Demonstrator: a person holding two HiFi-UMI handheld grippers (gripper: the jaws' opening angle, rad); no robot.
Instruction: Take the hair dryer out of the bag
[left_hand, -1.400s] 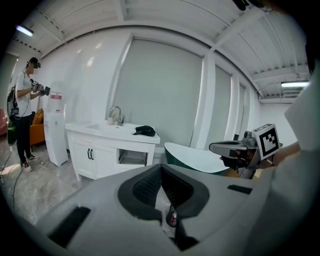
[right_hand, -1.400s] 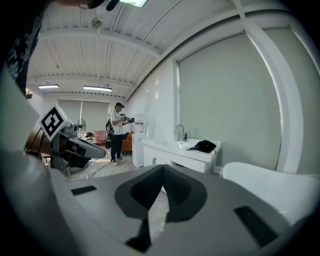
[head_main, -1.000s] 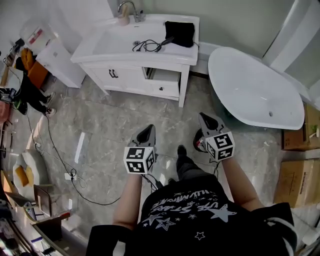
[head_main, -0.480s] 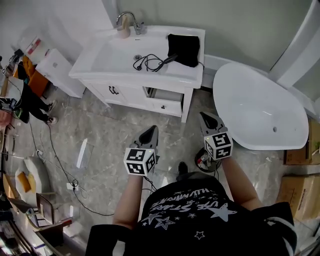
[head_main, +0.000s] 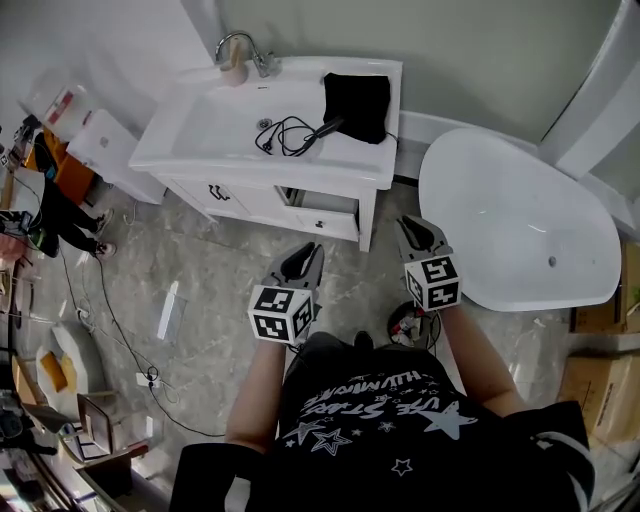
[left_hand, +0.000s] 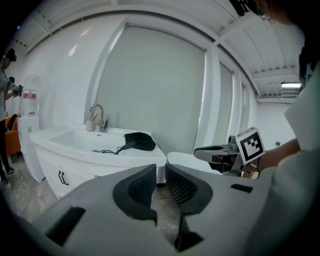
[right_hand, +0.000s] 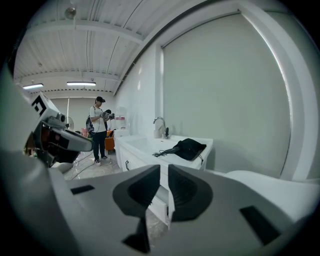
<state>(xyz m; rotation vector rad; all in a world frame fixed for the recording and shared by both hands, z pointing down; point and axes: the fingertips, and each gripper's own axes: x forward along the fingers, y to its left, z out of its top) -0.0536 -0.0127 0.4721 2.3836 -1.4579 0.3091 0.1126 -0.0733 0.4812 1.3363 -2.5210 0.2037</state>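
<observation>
Since the earlier frame both hand-held grippers, left gripper (head_main: 303, 262) and right gripper (head_main: 420, 232), stand nearer the one white vanity cabinet with moulded basin (head_main: 350, 160), and each pair of jaws has just been opening to a narrow slit with nothing between them. Count on the vanity top: one soft black fabric bag (head_main: 357, 105) at the right end, one black hair dryer (head_main: 331, 127) with its head in the bag and its handle sticking out toward the basin, one loosely coiled black cord (head_main: 285, 135), one chrome tap (head_main: 240, 45). One white oval bathtub (head_main: 510, 220) stands just right of the vanity; both grippers are well apart from the bag.
</observation>
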